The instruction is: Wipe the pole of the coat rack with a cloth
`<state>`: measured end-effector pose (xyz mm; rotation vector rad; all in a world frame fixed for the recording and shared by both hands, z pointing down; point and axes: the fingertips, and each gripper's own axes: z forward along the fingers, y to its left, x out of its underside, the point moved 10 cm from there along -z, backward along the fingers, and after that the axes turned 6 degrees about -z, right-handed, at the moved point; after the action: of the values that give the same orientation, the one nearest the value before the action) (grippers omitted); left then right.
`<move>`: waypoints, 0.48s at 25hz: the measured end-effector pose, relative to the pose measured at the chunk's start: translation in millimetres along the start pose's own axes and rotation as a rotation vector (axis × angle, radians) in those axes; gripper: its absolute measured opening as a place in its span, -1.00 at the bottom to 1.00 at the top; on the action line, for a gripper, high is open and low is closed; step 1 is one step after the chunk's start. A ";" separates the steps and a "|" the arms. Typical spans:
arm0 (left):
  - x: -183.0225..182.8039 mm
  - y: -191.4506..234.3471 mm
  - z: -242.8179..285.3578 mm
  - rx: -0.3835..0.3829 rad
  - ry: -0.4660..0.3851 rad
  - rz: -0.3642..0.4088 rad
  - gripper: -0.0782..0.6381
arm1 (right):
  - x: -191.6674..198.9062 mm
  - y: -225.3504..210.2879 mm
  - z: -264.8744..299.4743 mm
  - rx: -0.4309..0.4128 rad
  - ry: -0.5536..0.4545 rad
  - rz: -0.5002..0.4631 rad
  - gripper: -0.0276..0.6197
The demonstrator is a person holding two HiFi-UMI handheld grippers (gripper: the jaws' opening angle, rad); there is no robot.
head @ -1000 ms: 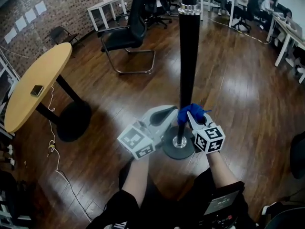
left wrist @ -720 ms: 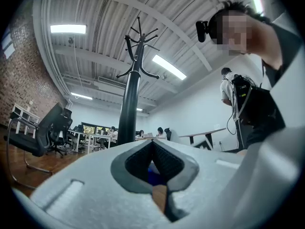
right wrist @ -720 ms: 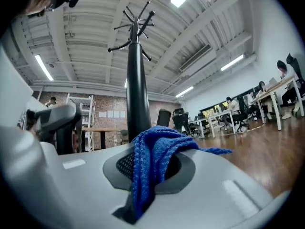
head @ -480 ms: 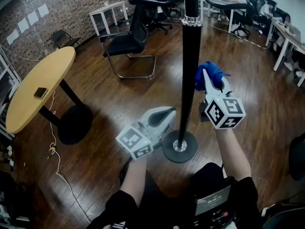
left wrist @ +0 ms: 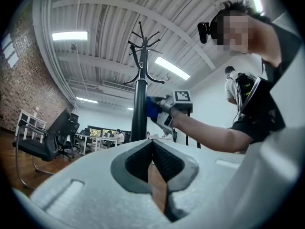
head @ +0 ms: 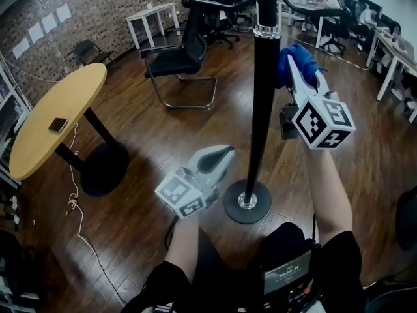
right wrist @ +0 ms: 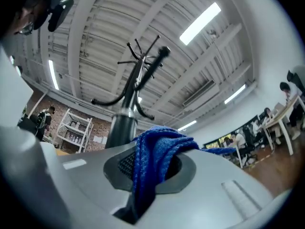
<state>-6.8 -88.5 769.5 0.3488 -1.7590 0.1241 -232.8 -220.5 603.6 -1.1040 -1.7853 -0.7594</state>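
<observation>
The black coat rack pole rises from a round base on the wooden floor. A silver collar rings it high up. My right gripper is raised beside the pole's right side, just below the collar, shut on a blue cloth. The cloth touches the pole. In the right gripper view the cloth hangs out of the shut jaws, with the pole just behind. My left gripper hovers low, left of the pole, shut and holding nothing.
A round wooden table with a phone stands at the left. A black chair is behind the pole. White desks line the back. A cable runs over the floor at the left.
My right gripper has slid up the pole with the cloth, from near the base to just under the silver collar. The left gripper has barely moved.
</observation>
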 end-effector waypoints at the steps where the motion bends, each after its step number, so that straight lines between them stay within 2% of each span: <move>1: 0.6 1.1 0.5 -0.002 -0.002 0.002 -0.78 | 24.6 -3.4 -4.6 -0.010 0.052 0.030 -0.83; 5: 12.2 7.1 6.9 0.010 0.012 -0.018 -0.78 | 158.5 -8.2 -39.0 -0.063 0.289 0.110 -0.83; 8: 27.3 10.3 14.2 0.010 0.045 -0.030 -0.78 | 264.1 -1.6 -89.7 -0.056 0.464 0.171 -0.84; 10: 35.1 10.3 17.6 0.015 0.054 -0.041 -0.78 | 315.4 5.2 -126.9 -0.025 0.570 0.213 -0.82; 12: 40.8 9.2 19.0 0.025 0.065 -0.040 -0.78 | 342.8 12.1 -154.2 -0.005 0.622 0.252 -0.82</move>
<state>-34.7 -91.7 805.8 0.3935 -1.6869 0.1275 -241.6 -216.6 979.5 -0.9374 -1.1015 -0.8377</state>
